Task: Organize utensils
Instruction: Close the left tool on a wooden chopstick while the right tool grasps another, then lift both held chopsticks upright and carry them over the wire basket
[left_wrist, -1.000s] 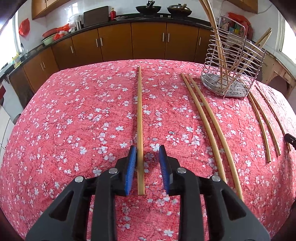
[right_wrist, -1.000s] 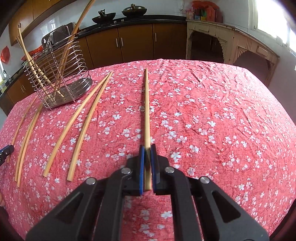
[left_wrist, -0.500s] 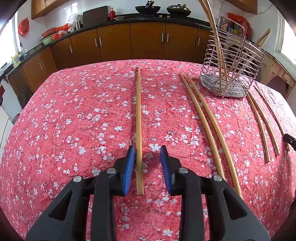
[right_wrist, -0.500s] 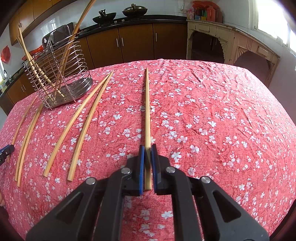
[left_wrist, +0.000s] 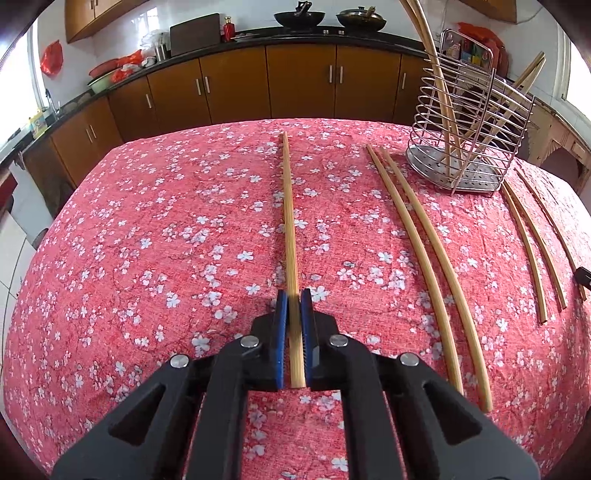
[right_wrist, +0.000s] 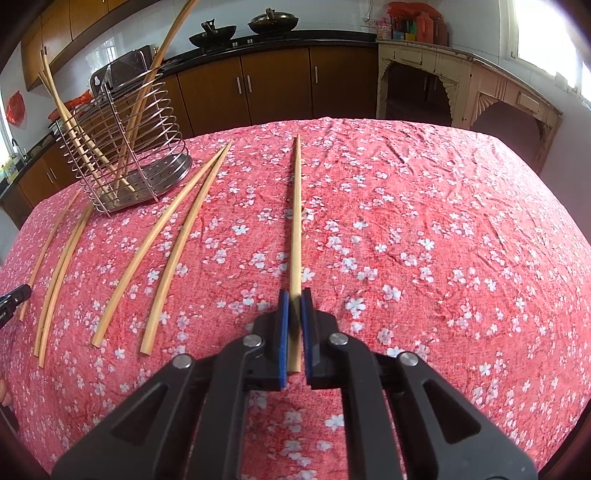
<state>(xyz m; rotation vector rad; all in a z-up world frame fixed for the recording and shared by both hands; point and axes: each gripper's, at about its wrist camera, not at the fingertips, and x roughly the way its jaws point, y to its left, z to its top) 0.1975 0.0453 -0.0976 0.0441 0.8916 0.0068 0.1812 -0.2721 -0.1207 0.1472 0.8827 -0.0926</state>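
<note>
Chopsticks lie on the red floral tablecloth (left_wrist: 147, 240), with more standing in the wire holder (left_wrist: 465, 155). Your left gripper (left_wrist: 290, 306) pinches the near end of one chopstick (left_wrist: 289, 221). Your right gripper (right_wrist: 294, 306) likewise clamps another chopstick (right_wrist: 295, 221).

A home kitchen. Behind the table's red floral cloth (left_wrist: 147, 258) runs a black countertop (left_wrist: 295, 35) over brown wooden cabinets (left_wrist: 236, 88); two woks (left_wrist: 299, 16) sit on that countertop, and a cutting board (left_wrist: 194, 33) leans left of them.
</note>
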